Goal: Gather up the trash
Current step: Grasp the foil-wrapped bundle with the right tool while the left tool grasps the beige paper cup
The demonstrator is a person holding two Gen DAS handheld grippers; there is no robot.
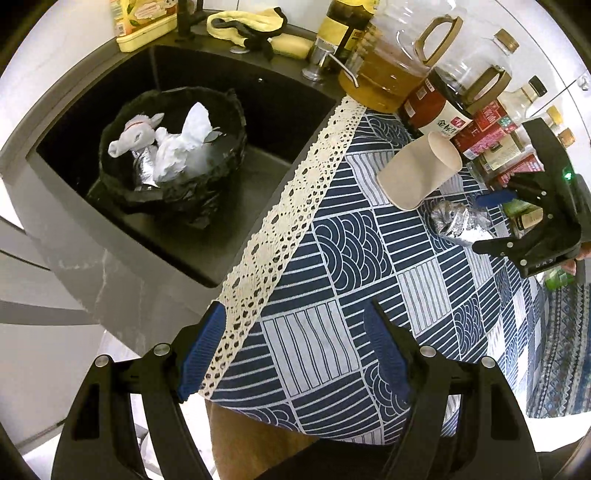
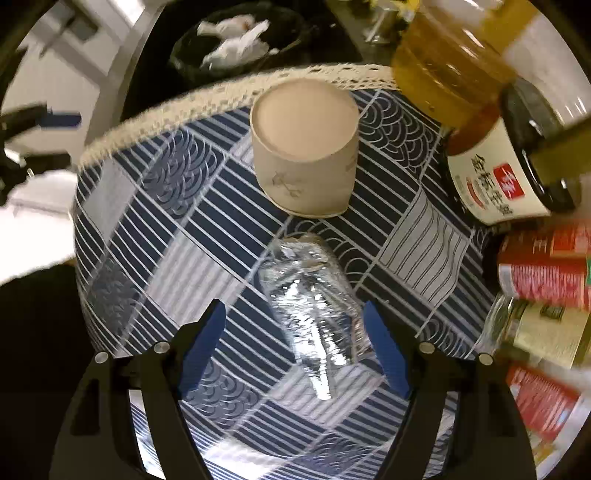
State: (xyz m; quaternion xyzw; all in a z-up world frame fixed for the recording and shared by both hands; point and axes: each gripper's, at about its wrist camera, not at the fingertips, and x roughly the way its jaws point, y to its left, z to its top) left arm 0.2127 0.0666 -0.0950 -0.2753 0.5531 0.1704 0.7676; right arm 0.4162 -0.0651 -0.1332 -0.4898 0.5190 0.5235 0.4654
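A crumpled silver foil wrapper (image 2: 314, 299) lies on the blue patterned cloth (image 2: 155, 229), between the open fingers of my right gripper (image 2: 295, 314), nearer the right finger. In the left wrist view the foil wrapper (image 1: 458, 221) sits by the right gripper (image 1: 491, 221). A beige paper cup (image 2: 304, 144) lies tipped on the cloth beyond the wrapper; it also shows in the left wrist view (image 1: 419, 171). A black-lined bin (image 1: 173, 147) with white tissues and foil stands in the dark sink (image 1: 273, 103). My left gripper (image 1: 295, 317) is open and empty over the cloth's lace edge.
Oil bottles (image 1: 391, 70), a soy sauce bottle (image 2: 491, 177) and red cans (image 2: 546, 273) crowd the cloth's far and right side. A yellow cloth (image 1: 251, 26) and a soap pump (image 1: 321, 55) sit behind the sink.
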